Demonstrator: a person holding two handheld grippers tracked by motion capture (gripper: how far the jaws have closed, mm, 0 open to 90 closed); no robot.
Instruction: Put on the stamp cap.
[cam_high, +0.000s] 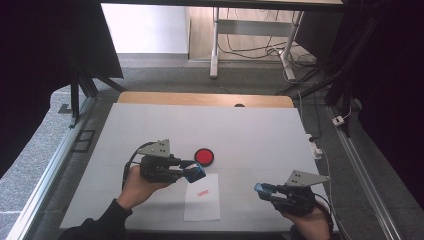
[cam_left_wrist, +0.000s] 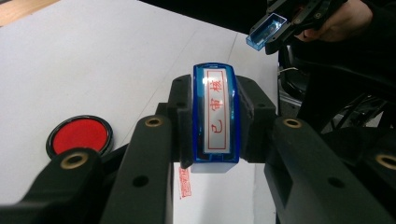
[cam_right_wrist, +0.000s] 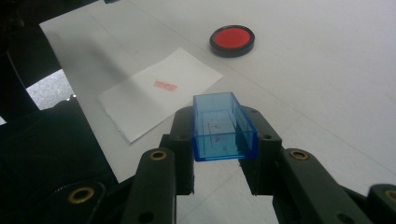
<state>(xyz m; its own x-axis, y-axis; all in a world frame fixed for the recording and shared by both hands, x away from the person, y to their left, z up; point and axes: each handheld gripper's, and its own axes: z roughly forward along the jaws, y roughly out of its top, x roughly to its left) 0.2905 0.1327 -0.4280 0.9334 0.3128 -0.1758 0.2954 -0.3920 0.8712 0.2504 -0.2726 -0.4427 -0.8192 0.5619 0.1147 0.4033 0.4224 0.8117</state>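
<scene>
My left gripper (cam_high: 196, 171) (cam_left_wrist: 216, 116) is shut on a blue stamp (cam_left_wrist: 215, 114) (cam_high: 195, 172) whose label bears red characters. It hovers just above the top of a white paper sheet (cam_high: 202, 198) (cam_right_wrist: 159, 91) that carries a red stamp mark (cam_high: 202, 192) (cam_right_wrist: 166, 85). My right gripper (cam_high: 264, 190) (cam_right_wrist: 224, 135) is shut on the stamp's clear blue cap (cam_right_wrist: 223, 127) (cam_high: 263, 189) (cam_left_wrist: 266, 31), held open end up, to the right of the paper. A round red ink pad (cam_high: 204, 157) (cam_left_wrist: 80, 135) (cam_right_wrist: 232, 40) lies beyond the sheet.
The grey table mat (cam_high: 210, 125) is bare towards the far side. A wooden table edge (cam_high: 205, 99) runs along the back. White desk legs and cables (cam_high: 250, 47) stand on the floor beyond.
</scene>
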